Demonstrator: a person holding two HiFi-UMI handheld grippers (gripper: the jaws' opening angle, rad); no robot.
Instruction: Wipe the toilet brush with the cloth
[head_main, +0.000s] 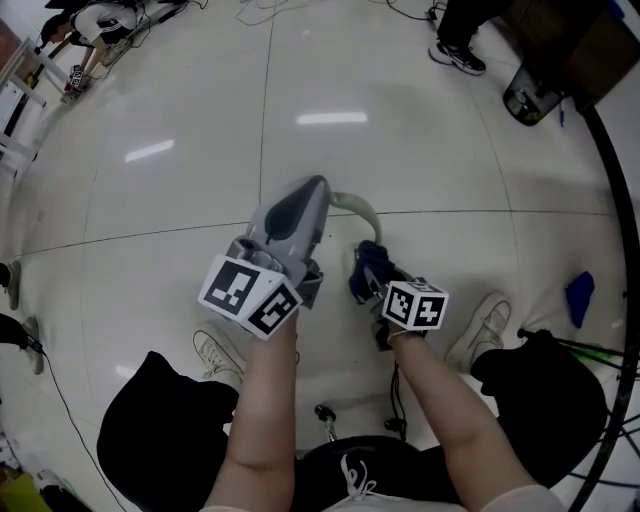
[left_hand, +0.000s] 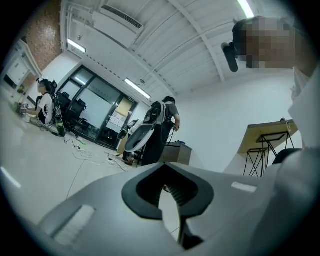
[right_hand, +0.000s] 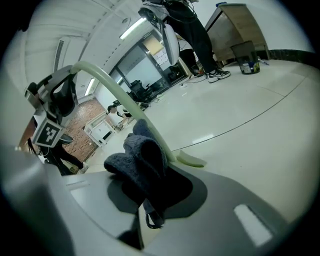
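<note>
large open lab or workshop hall: glossy white tiled floor (head_main: 330, 160) with loose cables (left_hand: 85, 152) trailing across it, strip lights (left_hand: 137, 88) on a high white ceiling, glazed partition (left_hand: 95, 107), brick wall (left_hand: 42, 30), people (left_hand: 165, 120) among equipment.

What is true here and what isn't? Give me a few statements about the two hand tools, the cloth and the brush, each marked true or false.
1. The right gripper grips a dark blue cloth. True.
2. The cloth touches the pale green brush. True.
3. The brush lies flat on the floor. False: the left gripper holds one end of it up.
4. The floor is carpeted. False: it is shiny pale tile.
</note>
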